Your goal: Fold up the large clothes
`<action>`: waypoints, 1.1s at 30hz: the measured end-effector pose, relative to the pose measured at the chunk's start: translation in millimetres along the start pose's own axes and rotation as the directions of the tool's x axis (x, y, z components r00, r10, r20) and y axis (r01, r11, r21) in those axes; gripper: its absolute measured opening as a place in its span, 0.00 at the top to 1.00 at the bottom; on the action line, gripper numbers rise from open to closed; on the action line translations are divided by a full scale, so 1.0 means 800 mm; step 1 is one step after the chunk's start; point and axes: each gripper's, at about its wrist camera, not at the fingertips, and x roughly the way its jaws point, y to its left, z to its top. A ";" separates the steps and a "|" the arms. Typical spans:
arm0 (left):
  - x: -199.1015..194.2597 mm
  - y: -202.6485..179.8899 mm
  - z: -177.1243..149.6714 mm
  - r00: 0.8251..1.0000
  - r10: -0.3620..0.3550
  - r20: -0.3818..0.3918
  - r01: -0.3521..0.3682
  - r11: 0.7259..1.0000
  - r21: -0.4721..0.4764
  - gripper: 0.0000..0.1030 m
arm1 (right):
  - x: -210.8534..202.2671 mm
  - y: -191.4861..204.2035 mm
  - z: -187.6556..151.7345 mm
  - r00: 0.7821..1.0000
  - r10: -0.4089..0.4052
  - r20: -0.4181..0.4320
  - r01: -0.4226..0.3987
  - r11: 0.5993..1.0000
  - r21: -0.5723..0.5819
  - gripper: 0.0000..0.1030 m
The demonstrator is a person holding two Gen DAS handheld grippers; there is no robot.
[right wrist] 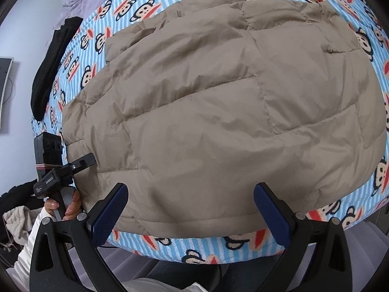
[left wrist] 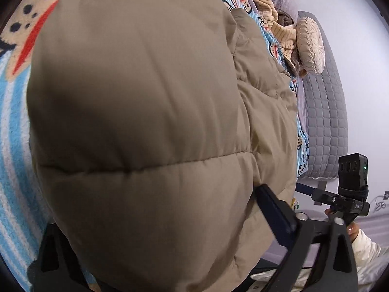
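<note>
A tan quilted puffer jacket (right wrist: pixel 218 112) lies spread on a blue striped monkey-print blanket (right wrist: pixel 194 245). My right gripper (right wrist: pixel 192 209) hovers open over the jacket's near hem, one blue-padded finger on each side of it, holding nothing. In the left wrist view the jacket (left wrist: pixel 145 112) bulges up close and fills the gap of my left gripper (left wrist: pixel 155 209). Its fingers stand wide apart, and the left one is mostly hidden behind the fabric. From the right wrist view, the left gripper (right wrist: pixel 82 161) touches the jacket's left edge.
A black garment (right wrist: pixel 48 73) lies at the blanket's left side. Beige knit clothes (left wrist: pixel 265 7), a round ruffled cushion (left wrist: pixel 311 43) and a grey quilted cover (left wrist: pixel 325 112) lie at the far end. A hand (right wrist: pixel 73 204) in a white sleeve holds the left gripper.
</note>
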 end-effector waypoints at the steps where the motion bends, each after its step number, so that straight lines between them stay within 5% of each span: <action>1: 0.001 -0.001 0.002 1.000 -0.010 -0.012 0.010 1.000 -0.008 0.44 | -0.003 0.002 0.002 1.000 -0.008 0.014 0.008 1.000 -0.007 0.00; 4: -0.010 -0.011 0.001 1.000 -0.020 -0.001 0.020 1.000 -0.008 0.64 | -0.014 0.007 0.006 0.996 -0.035 0.078 0.038 0.999 -0.032 0.00; 5: -0.015 -0.019 0.000 1.000 -0.010 0.005 0.010 1.000 0.002 0.67 | -0.019 0.009 0.008 0.993 -0.039 0.112 0.044 0.998 -0.045 0.08; 6: -0.021 -0.028 -0.002 1.000 -0.003 0.012 0.003 1.000 0.014 0.69 | -0.023 0.010 0.011 0.990 -0.037 0.138 0.046 0.997 -0.060 0.19; 7: -0.027 -0.036 -0.003 1.000 0.003 0.020 -0.004 1.000 0.024 0.69 | -0.024 0.012 0.015 0.986 -0.049 0.157 0.061 0.995 -0.077 0.50; 8: -0.032 -0.044 -0.005 1.000 0.009 0.028 -0.010 0.999 0.031 0.69 | -0.022 0.012 0.019 0.984 -0.063 0.166 0.079 0.993 -0.088 0.69; 11: -0.046 -0.066 -0.010 0.998 0.029 0.053 -0.031 0.999 0.037 0.69 | -0.017 0.011 0.040 0.974 -0.055 0.218 0.082 0.989 -0.120 0.80; 22: -0.059 -0.190 -0.031 0.978 0.145 0.152 -0.148 0.989 0.004 0.69 | 0.059 -0.005 0.137 0.978 0.055 0.199 -0.032 0.993 -0.113 0.83; 33: -0.002 -0.326 -0.010 0.968 0.204 0.145 -0.219 0.971 0.095 0.69 | 0.080 -0.031 0.144 0.981 0.112 0.157 -0.104 0.993 -0.055 0.89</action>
